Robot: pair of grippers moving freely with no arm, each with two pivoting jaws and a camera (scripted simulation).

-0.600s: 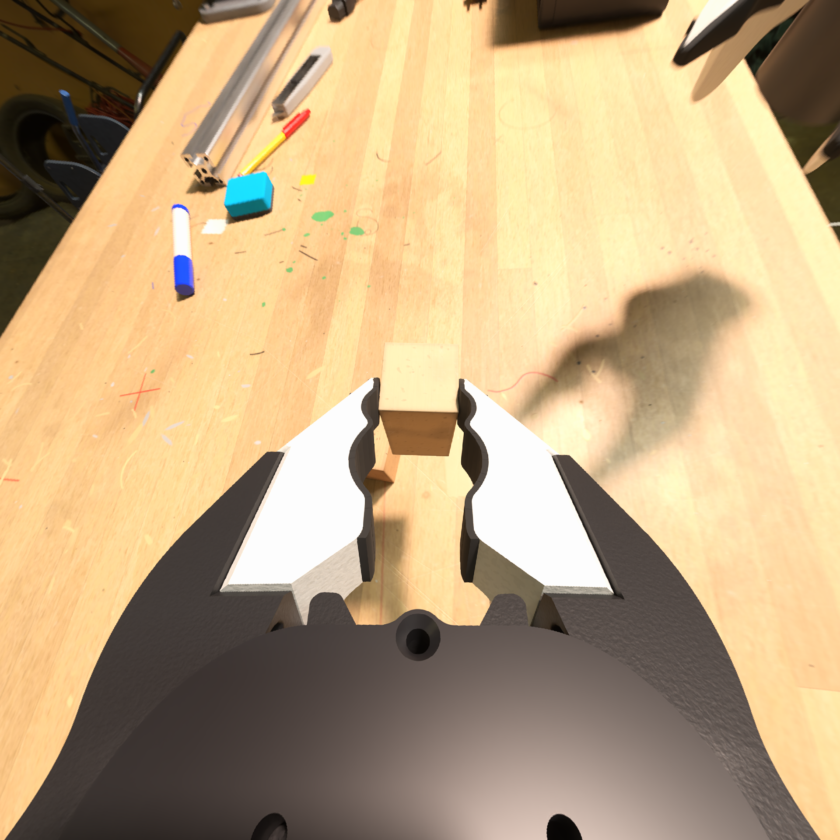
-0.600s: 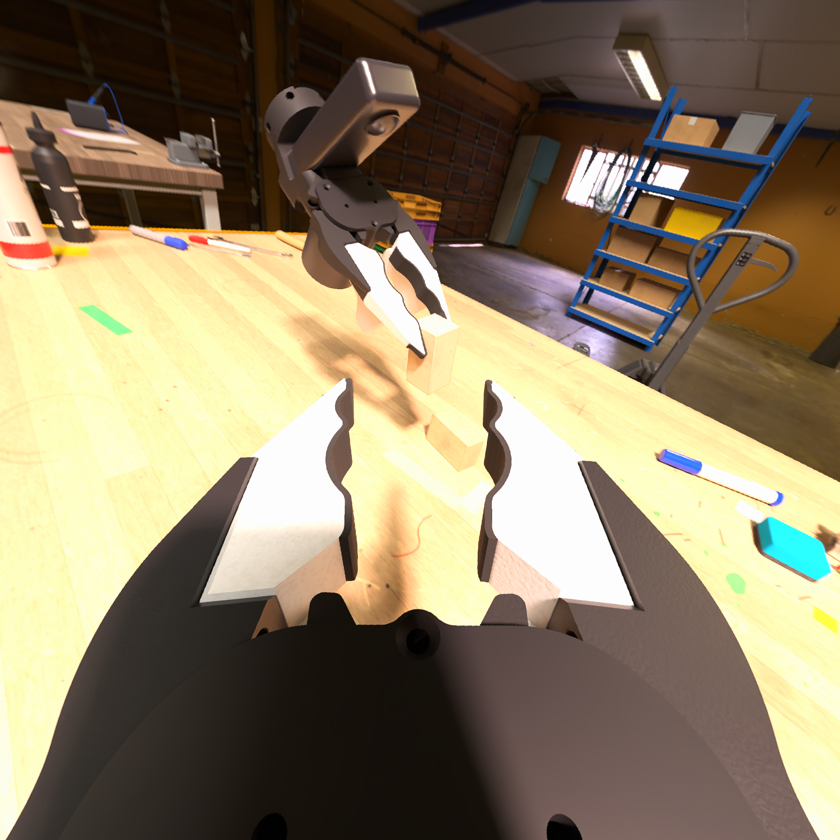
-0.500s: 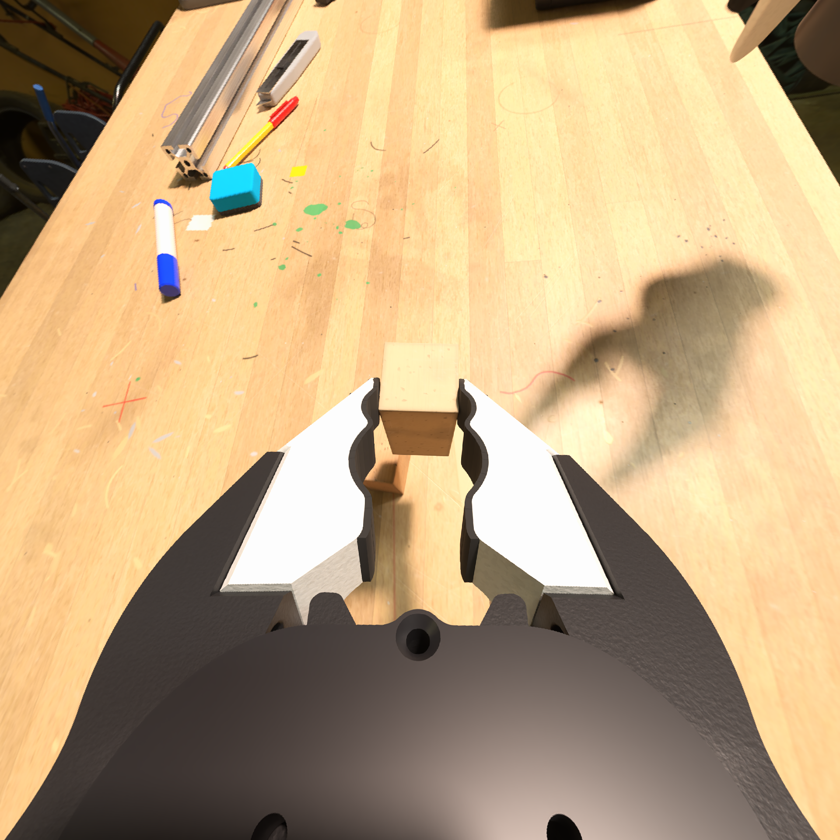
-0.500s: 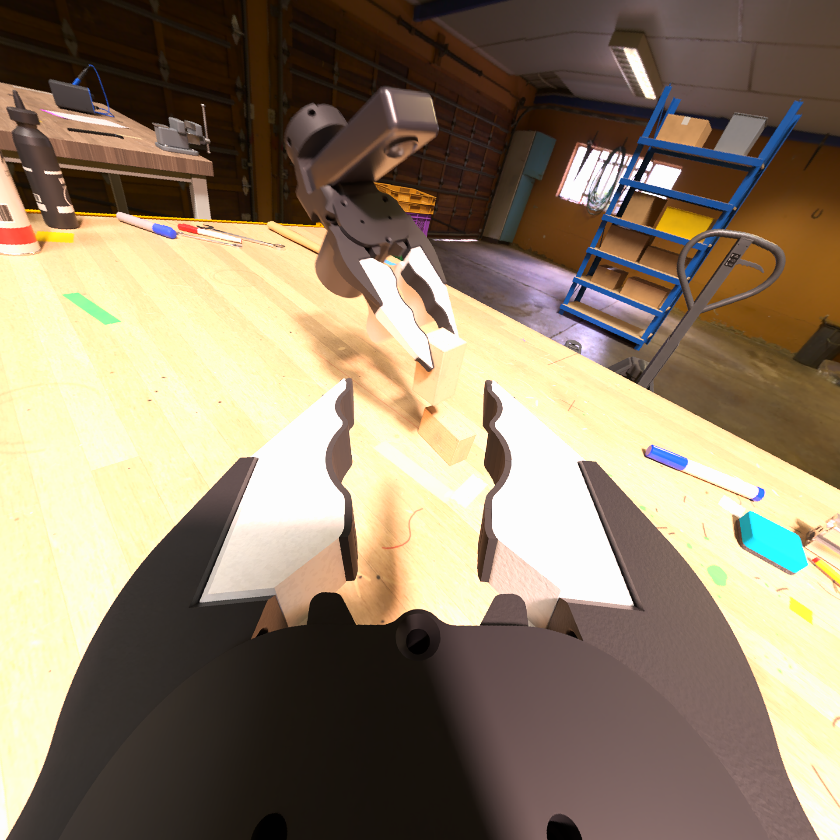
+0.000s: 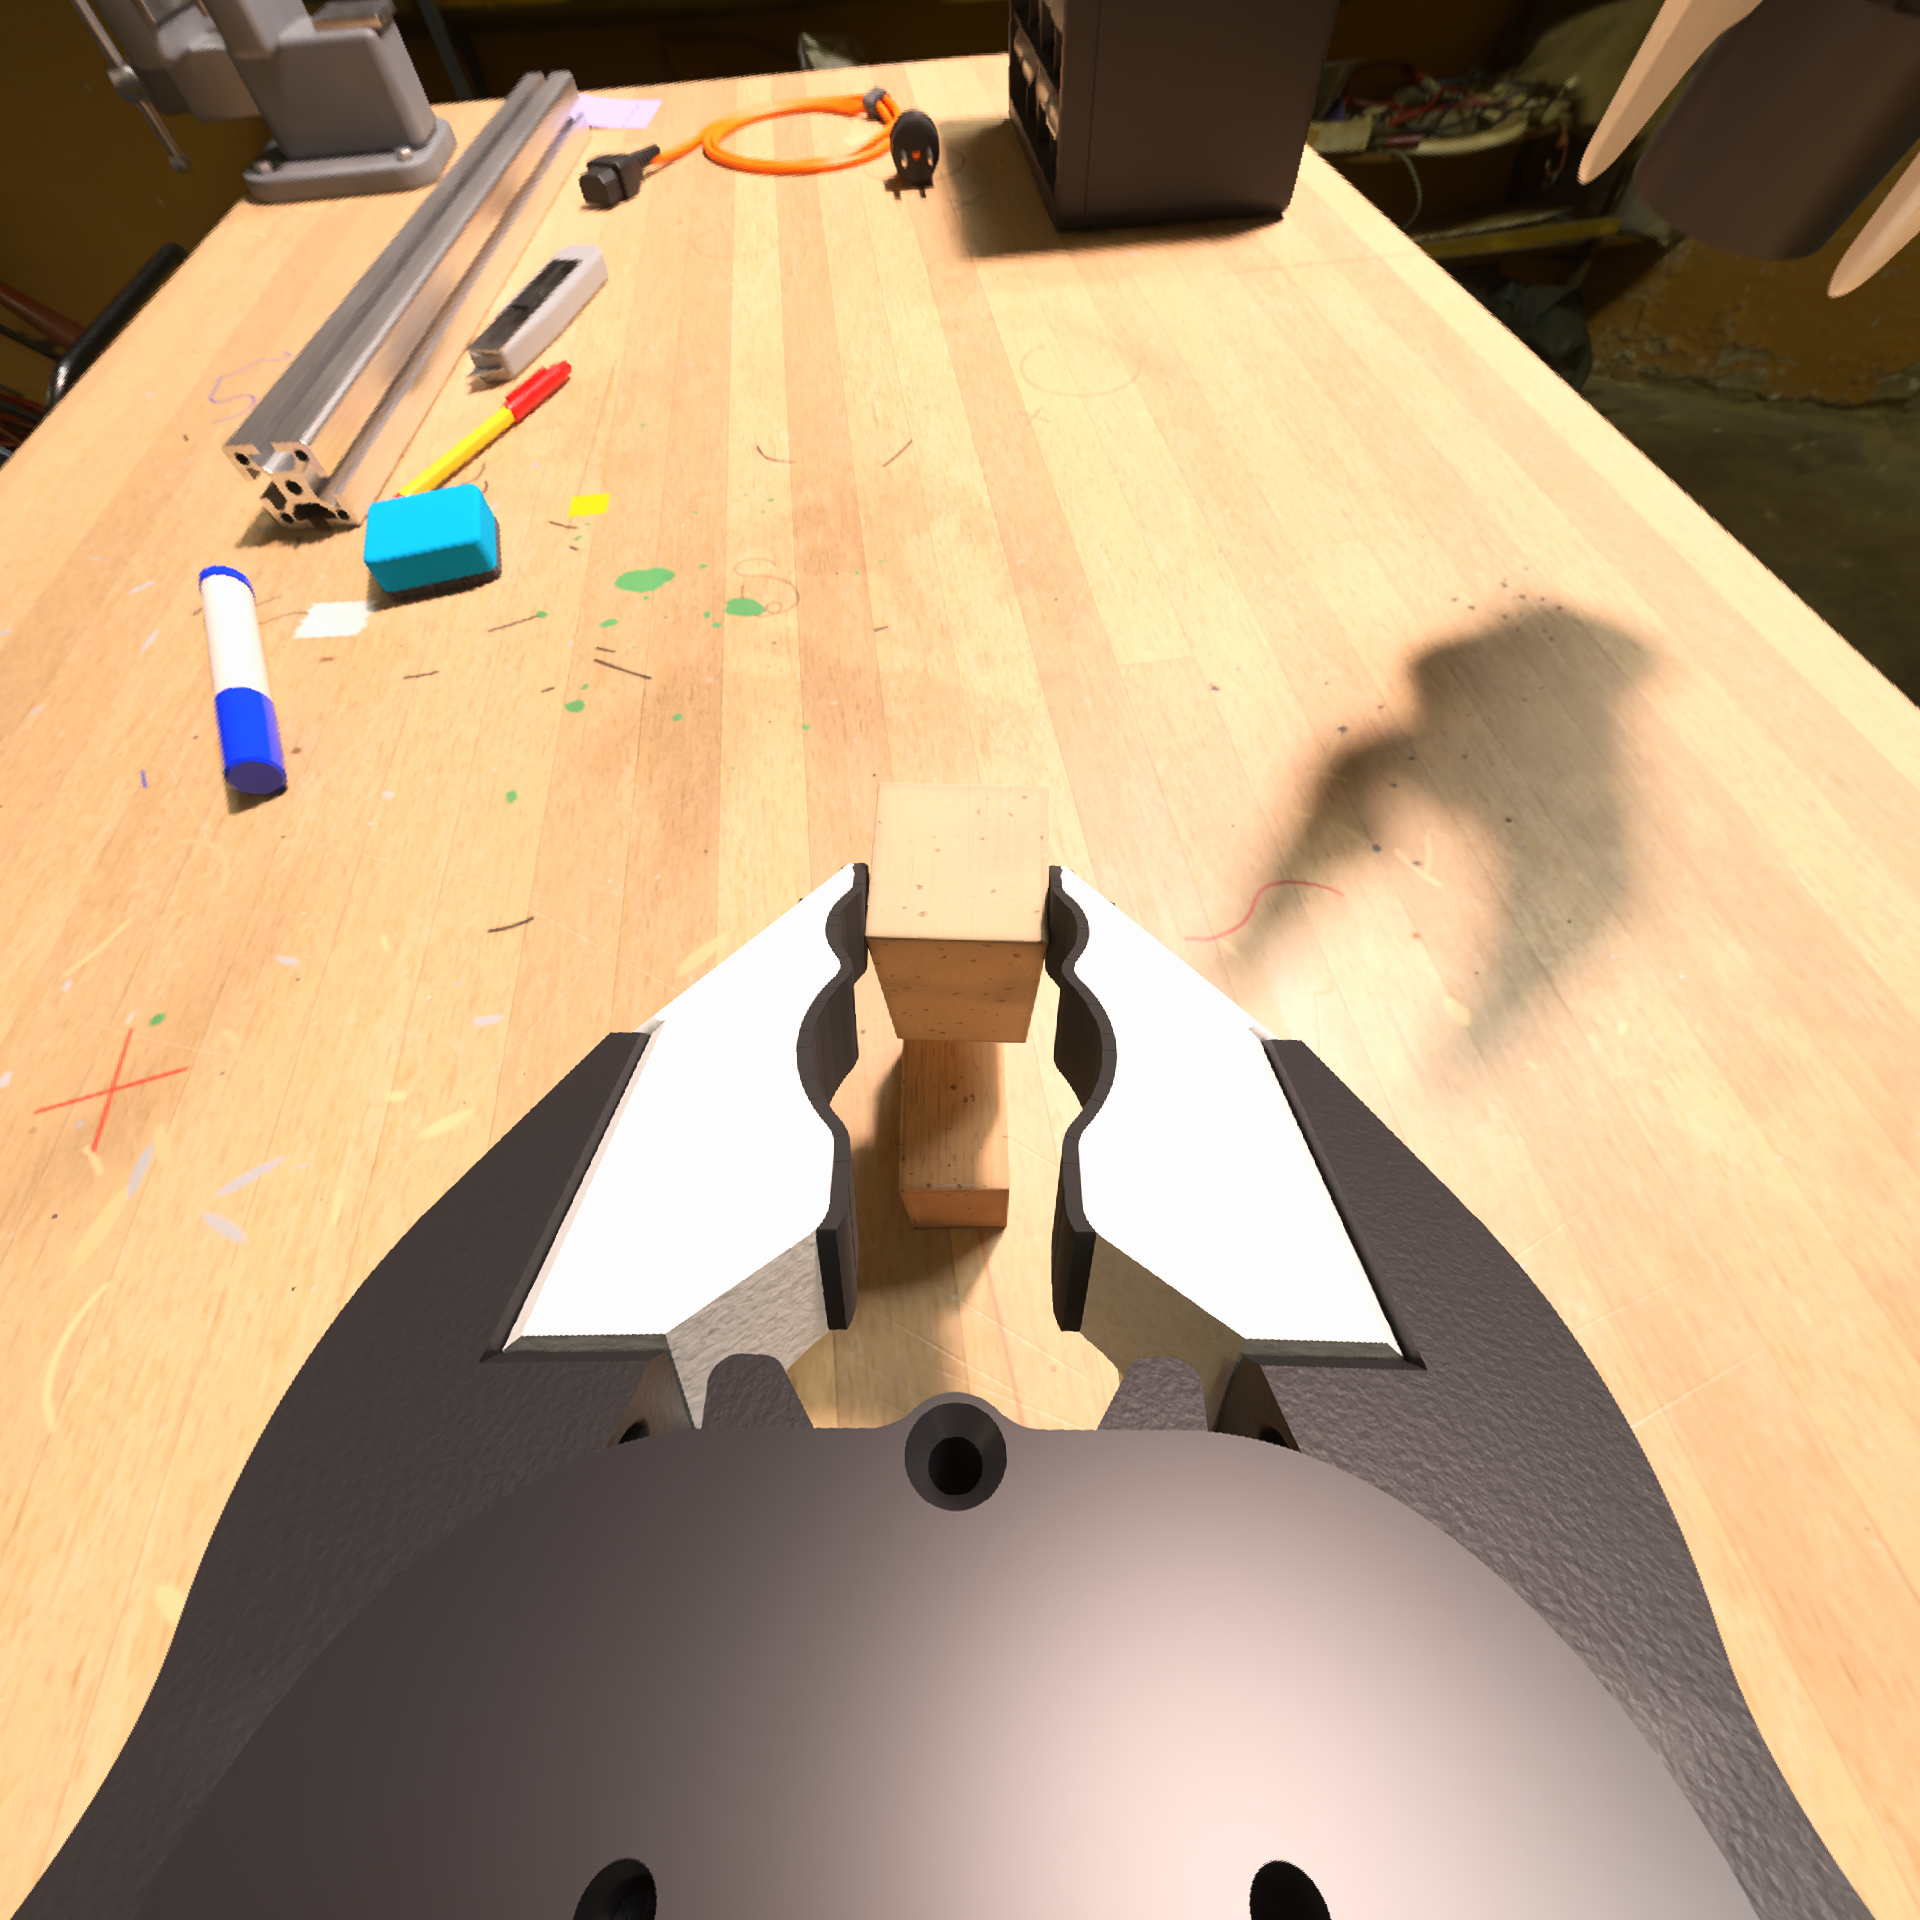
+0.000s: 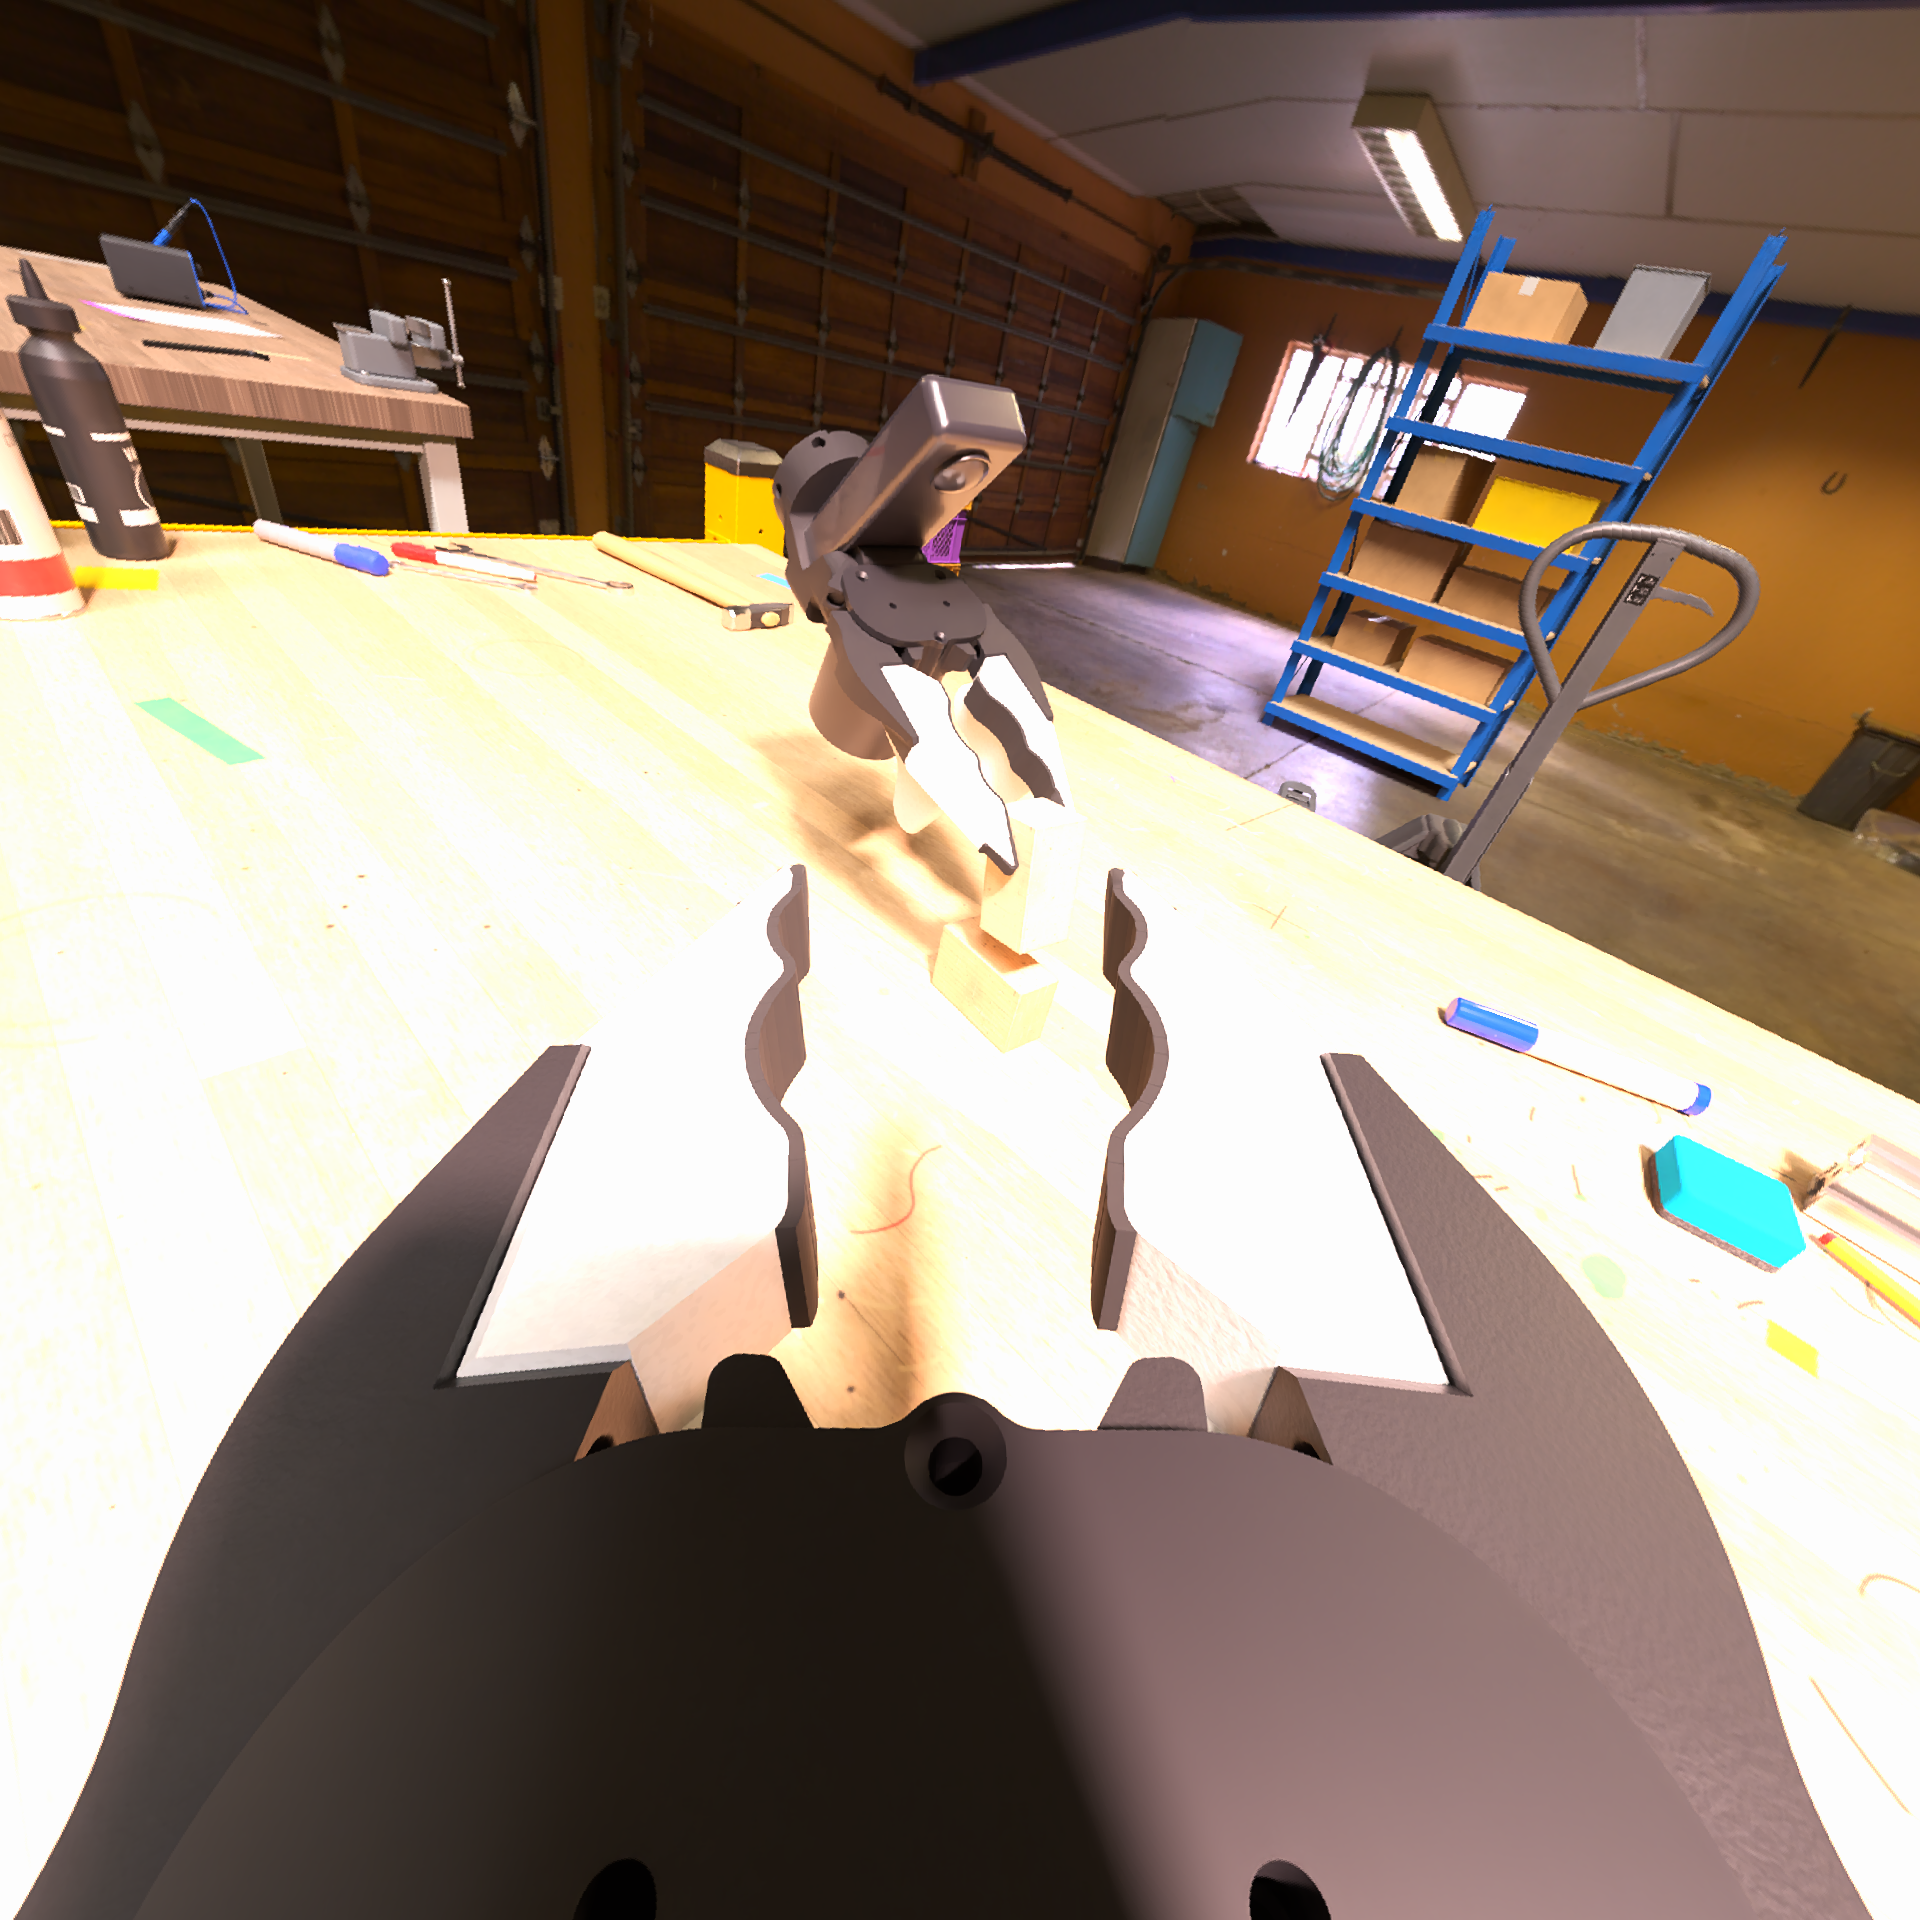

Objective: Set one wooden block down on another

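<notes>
My left gripper (image 5: pixel 956 883) is shut on a pale wooden block (image 5: pixel 956 914) held at its fingertips. A second wooden block (image 5: pixel 954 1132) lies on the workbench directly under it. In the right wrist view the held block (image 6: pixel 1039 873) sits on or just above the lower block (image 6: pixel 992 987); whether they touch I cannot tell. The left gripper (image 6: pixel 1023 831) shows there from the front, tilted down. My right gripper (image 6: pixel 956 883) is open and empty, hovering above the bench and facing the blocks from a distance.
On the left of the workbench (image 5: pixel 1143 520) lie a blue marker (image 5: pixel 241 681), a cyan eraser (image 5: pixel 431 538), a red-yellow pen (image 5: pixel 488 426), an aluminium rail (image 5: pixel 405 301) and a white knife (image 5: pixel 540 312). An orange cable (image 5: pixel 779 135) and a dark box (image 5: pixel 1164 104) sit at the far end.
The left gripper has lowered with its block and come over the lower block, which now shows lined up beneath it. The right gripper has drawn back and stays open.
</notes>
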